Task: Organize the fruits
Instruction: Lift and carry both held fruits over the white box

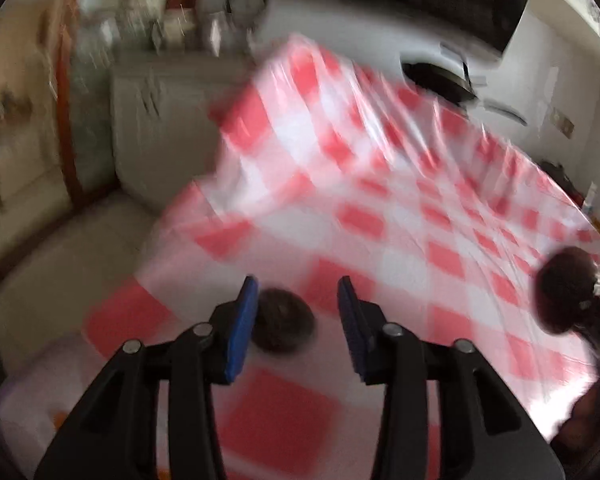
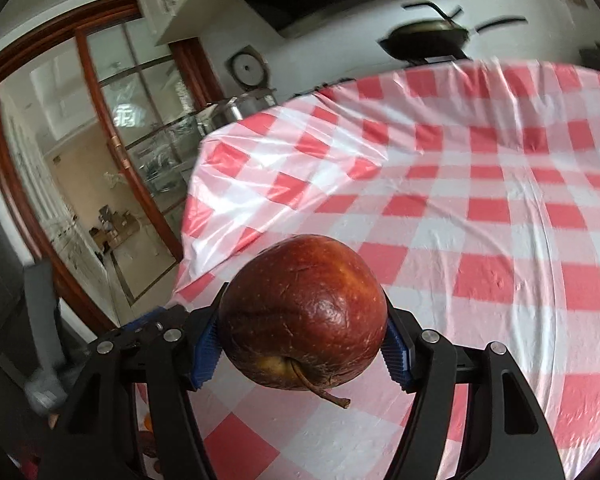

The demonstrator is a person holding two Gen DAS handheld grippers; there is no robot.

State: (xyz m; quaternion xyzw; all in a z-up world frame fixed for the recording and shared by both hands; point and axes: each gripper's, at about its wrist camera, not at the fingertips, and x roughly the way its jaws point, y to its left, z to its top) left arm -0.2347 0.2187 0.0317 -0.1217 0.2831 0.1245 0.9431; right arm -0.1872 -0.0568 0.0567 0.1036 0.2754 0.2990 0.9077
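Observation:
In the right wrist view, my right gripper [image 2: 303,300] is shut on a dark red apple [image 2: 304,312]. Both blue pads press its sides and its stem points back at the camera, above the checked tablecloth [image 2: 480,216]. In the blurred left wrist view, my left gripper [image 1: 298,282] stands open over the cloth. A small dark round fruit [image 1: 284,322] lies on the cloth just beyond the left pad [image 1: 242,328]; no pad presses on it. A second dark round shape [image 1: 566,290] shows at the right edge, too blurred to name.
The red-and-white plastic cloth [image 1: 380,208] hangs over the table's far left corner. Beyond it are a pale cabinet [image 1: 160,120], a wood-framed glass door [image 2: 112,152], and a dark pan [image 2: 428,38] on a white counter. Something orange [image 2: 146,424] peeks at the near left edge.

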